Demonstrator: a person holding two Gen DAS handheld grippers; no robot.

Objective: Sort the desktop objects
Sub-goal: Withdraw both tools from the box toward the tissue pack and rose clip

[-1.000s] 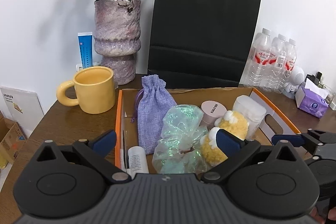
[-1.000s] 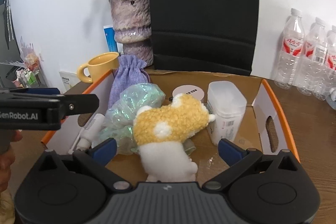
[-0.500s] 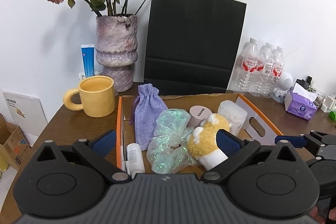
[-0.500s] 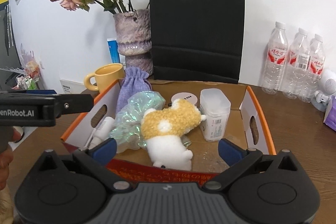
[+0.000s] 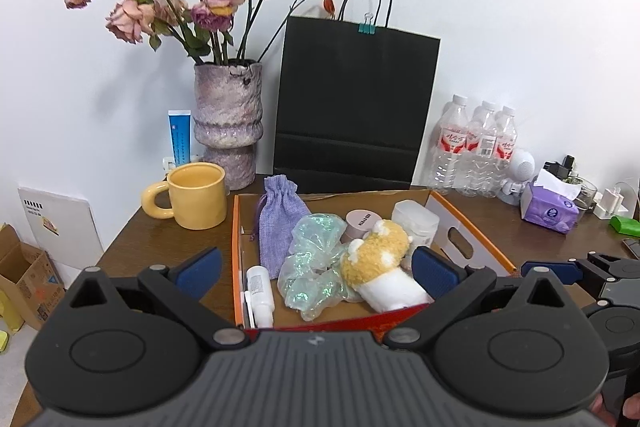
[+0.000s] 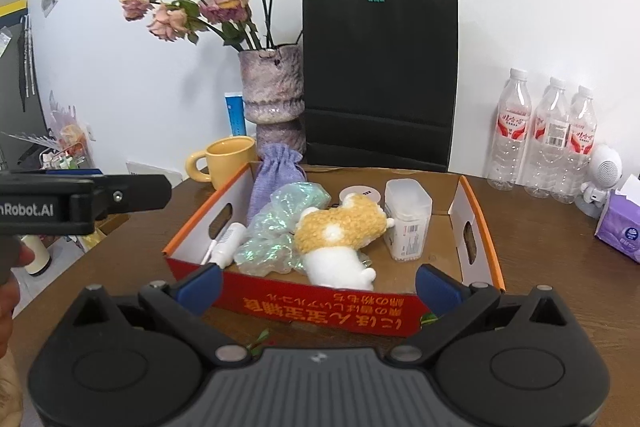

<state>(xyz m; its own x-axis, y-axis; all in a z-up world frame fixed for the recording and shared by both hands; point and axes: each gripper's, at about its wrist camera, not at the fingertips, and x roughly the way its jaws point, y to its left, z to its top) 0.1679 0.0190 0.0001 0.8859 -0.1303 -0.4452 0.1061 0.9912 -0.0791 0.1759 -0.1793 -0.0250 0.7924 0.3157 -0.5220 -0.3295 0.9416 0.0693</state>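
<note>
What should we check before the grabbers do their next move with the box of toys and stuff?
1. Left gripper open and empty: ok.
2. Right gripper open and empty: ok.
3. Plush toy inside the cardboard box: ok, lying on the shiny bag.
4. Purple pouch, white bottle and clear container in the box: ok.
5. Yellow mug sorted: cannot tell; it stands outside the box.
6. Grippers apart from each other: ok.
</note>
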